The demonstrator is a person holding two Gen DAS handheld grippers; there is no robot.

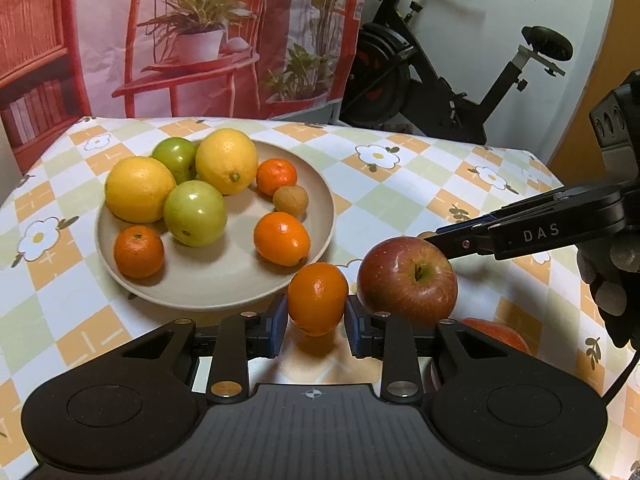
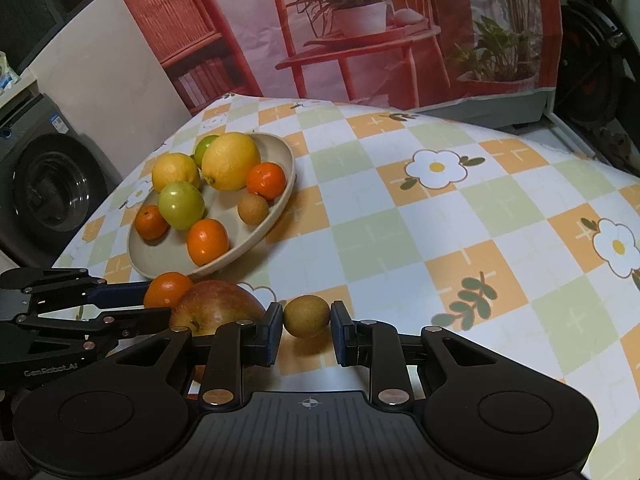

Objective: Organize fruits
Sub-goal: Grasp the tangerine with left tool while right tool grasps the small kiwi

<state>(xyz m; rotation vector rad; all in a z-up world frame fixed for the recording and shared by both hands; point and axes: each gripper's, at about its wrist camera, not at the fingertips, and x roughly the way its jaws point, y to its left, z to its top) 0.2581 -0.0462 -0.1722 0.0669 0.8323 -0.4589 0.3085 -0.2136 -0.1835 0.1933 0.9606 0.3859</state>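
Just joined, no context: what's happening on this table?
A person with a tool in each hand is sorting fruit. The left tool is shut on a mandarin; the right tool is shut on a small brown fruit. A red apple sits on the tablecloth between them. The plate already holds eight fruits.

It was a home. A table (image 1: pixel 420 184) wore a checked, flowered cloth, with a printed backdrop (image 1: pixel 200 40) of chairs and potted plants hung behind it. An exercise bike (image 1: pixel 440 80) stood by the wall, and a front-loading washing machine (image 2: pixel 44 188) sat beside the table.
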